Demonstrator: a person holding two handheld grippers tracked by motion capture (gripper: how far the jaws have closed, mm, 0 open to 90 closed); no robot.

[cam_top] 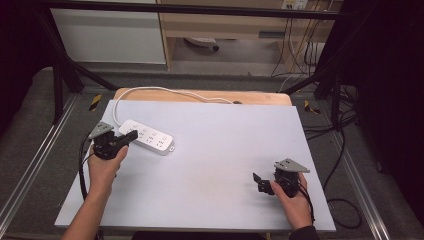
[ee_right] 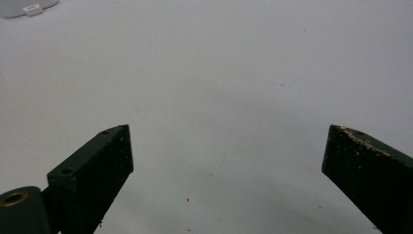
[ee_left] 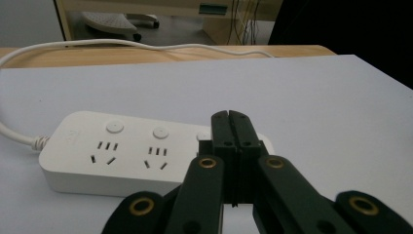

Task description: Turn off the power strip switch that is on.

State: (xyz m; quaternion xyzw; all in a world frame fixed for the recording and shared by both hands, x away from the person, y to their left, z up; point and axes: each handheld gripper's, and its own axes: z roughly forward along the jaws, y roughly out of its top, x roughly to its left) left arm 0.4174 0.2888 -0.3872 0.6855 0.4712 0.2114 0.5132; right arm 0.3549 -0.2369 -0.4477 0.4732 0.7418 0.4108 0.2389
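A white power strip (cam_top: 146, 136) with several sockets and round buttons lies at the left of the pale sheet; up close, the strip (ee_left: 122, 151) shows its white cable (ee_left: 122, 45) running off to the left and along the back. My left gripper (cam_top: 131, 135) is shut with nothing between its jaws, its tip (ee_left: 229, 117) just above the strip's near edge. My right gripper (cam_top: 260, 182) hovers low over the sheet at the front right, open (ee_right: 229, 141) with nothing between the jaws.
The pale sheet (cam_top: 225, 145) covers a wooden table (cam_top: 260, 97). The cable (cam_top: 165, 91) loops over the table's back edge. Black frame bars, floor cables (cam_top: 345, 150) and a cabinet surround the table. One corner of the strip (ee_right: 29, 7) sits far off at the right gripper view's top left.
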